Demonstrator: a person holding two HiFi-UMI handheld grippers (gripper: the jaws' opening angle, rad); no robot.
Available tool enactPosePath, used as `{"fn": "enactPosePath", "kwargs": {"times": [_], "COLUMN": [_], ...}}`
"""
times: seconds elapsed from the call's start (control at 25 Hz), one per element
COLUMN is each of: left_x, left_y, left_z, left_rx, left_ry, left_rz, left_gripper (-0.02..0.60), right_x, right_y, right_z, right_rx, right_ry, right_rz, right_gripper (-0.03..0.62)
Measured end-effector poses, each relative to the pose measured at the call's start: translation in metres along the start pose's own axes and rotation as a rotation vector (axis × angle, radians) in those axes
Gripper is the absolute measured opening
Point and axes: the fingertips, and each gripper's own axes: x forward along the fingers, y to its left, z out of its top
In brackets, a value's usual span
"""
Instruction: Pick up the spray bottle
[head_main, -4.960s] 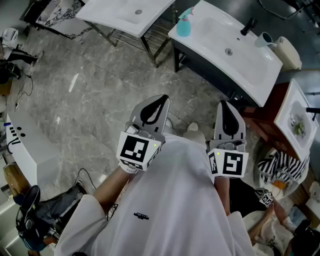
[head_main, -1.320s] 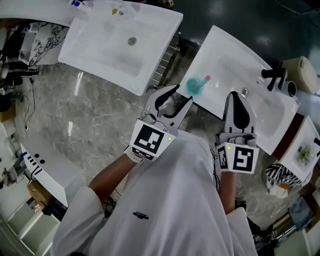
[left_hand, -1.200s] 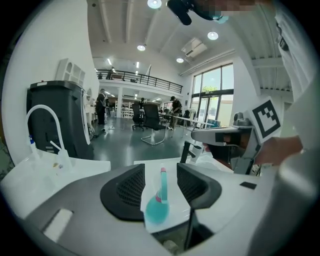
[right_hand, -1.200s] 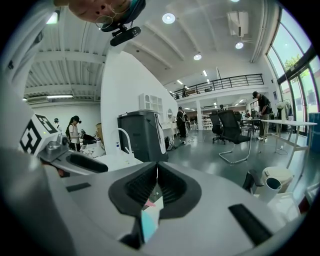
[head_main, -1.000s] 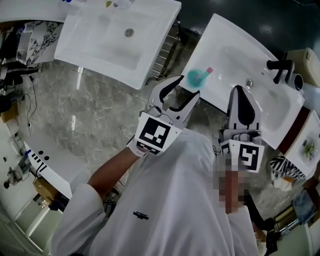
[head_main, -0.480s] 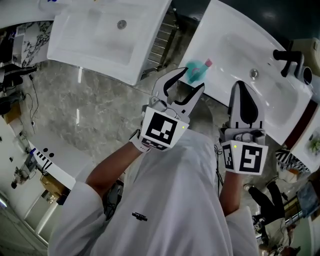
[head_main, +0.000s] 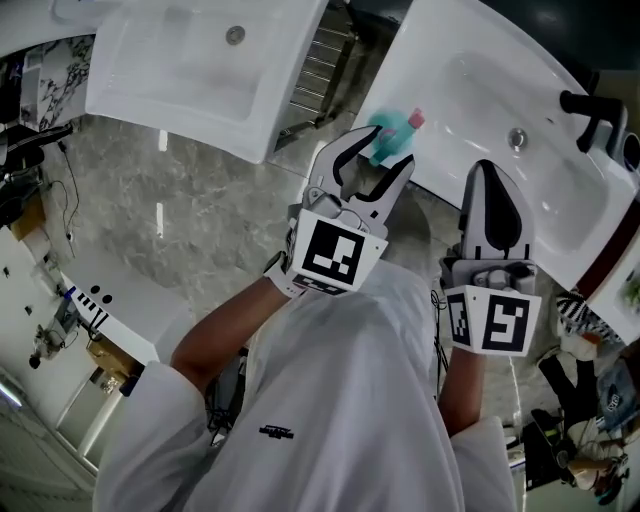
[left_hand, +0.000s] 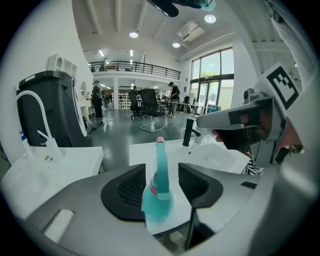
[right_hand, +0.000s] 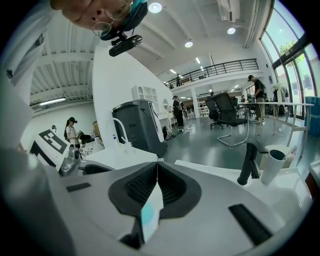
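A teal spray bottle (head_main: 388, 137) with a pink nozzle stands at the near corner of a white sink counter (head_main: 470, 90). My left gripper (head_main: 372, 165) is open, and its two fingertips reach either side of the bottle's base. In the left gripper view the spray bottle (left_hand: 157, 187) stands upright in the gap of the left gripper (left_hand: 159, 184), with space on both sides and no pad touching it. My right gripper (head_main: 489, 172) is shut and empty, lower right of the bottle over the counter's front edge. In its own view the right gripper (right_hand: 157, 167) shows both pads pressed together.
A second white basin (head_main: 150, 80) lies to the left, with a metal rack (head_main: 322, 68) between the two sinks. A black faucet (head_main: 592, 105) and the drain (head_main: 517, 137) are on the bottle's sink. A white cup (right_hand: 274, 164) stands by the faucet (right_hand: 248, 162). Grey marble floor (head_main: 210, 210) lies below.
The person has walked up to the sink. The left gripper has opened and moved forward until its fingers flank the bottle. The right gripper has stayed shut alongside.
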Motion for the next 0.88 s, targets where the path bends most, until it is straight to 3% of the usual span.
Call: {"fn": "enactPosePath", "kwargs": {"times": [0.4, 0.88], "left_x": [0.007, 0.011], "left_y": [-0.001, 0.005], "left_z": [-0.004, -0.009], "left_rx": [-0.018, -0.019], "left_ry": [-0.01, 0.004], "left_rz": [0.048, 0.099], "left_gripper": [0.196, 0.107], "right_x": [0.002, 0.002], "right_y": [-0.006, -0.007], "right_z": [-0.013, -0.018], "right_rx": [0.011, 0.014], "right_ry": [0.022, 0.025], "right_rz": [0.016, 0.022], "right_gripper": [0.006, 0.006]}}
